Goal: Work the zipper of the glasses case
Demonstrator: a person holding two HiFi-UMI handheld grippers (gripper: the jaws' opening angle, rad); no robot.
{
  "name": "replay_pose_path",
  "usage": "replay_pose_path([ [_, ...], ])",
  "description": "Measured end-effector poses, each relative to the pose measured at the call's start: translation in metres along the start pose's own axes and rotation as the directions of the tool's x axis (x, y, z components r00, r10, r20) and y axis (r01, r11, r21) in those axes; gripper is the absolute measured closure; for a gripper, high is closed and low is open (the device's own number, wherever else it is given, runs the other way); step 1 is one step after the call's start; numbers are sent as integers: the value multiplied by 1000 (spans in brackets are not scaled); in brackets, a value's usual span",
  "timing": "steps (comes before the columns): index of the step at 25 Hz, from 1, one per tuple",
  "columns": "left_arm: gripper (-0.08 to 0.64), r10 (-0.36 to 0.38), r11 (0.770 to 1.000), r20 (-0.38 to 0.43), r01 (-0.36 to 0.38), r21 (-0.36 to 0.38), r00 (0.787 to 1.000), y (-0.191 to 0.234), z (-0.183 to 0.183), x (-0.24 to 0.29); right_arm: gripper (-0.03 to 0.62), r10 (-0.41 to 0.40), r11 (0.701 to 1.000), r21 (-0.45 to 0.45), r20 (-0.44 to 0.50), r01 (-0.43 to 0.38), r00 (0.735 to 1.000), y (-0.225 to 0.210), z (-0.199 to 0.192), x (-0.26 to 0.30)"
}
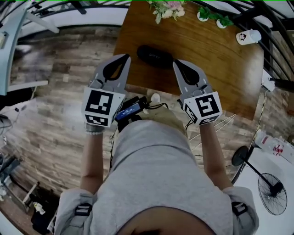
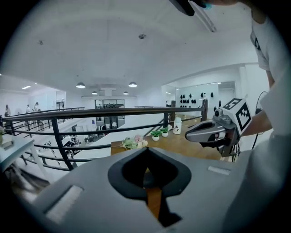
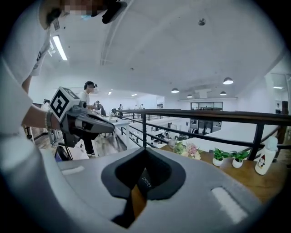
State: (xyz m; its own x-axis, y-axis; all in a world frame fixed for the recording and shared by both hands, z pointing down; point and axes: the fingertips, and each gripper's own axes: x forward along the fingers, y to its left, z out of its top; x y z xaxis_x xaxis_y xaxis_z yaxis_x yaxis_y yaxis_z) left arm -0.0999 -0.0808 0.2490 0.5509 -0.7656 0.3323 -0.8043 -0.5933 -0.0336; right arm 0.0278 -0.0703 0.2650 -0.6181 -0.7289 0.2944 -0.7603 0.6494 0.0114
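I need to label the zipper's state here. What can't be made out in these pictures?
Head view: the zipper of the case is too small and dark to tell open from closed.
Right gripper view: only a sliver of the case shows past the shut right gripper.
Left gripper view: the shut left gripper blocks nearly all of the case.
Head view: the flowers are cut off by the top edge.

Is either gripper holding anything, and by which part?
Nothing held: left gripper and right gripper are shut, empty; the black oval glasses case lies apart on the wooden table.
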Motion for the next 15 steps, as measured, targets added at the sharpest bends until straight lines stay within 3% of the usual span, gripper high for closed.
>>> replay_pose_path([
  [7,541,-5,1000,13,6,-26,1000,2,7,-18,591,-18,1000,4,36,18,999,5,17,-10],
  [15,541,-35,999,35,36,-15,999,-3,10,-18,591,-67,998,17,16,67,998,-1,10,-16],
])
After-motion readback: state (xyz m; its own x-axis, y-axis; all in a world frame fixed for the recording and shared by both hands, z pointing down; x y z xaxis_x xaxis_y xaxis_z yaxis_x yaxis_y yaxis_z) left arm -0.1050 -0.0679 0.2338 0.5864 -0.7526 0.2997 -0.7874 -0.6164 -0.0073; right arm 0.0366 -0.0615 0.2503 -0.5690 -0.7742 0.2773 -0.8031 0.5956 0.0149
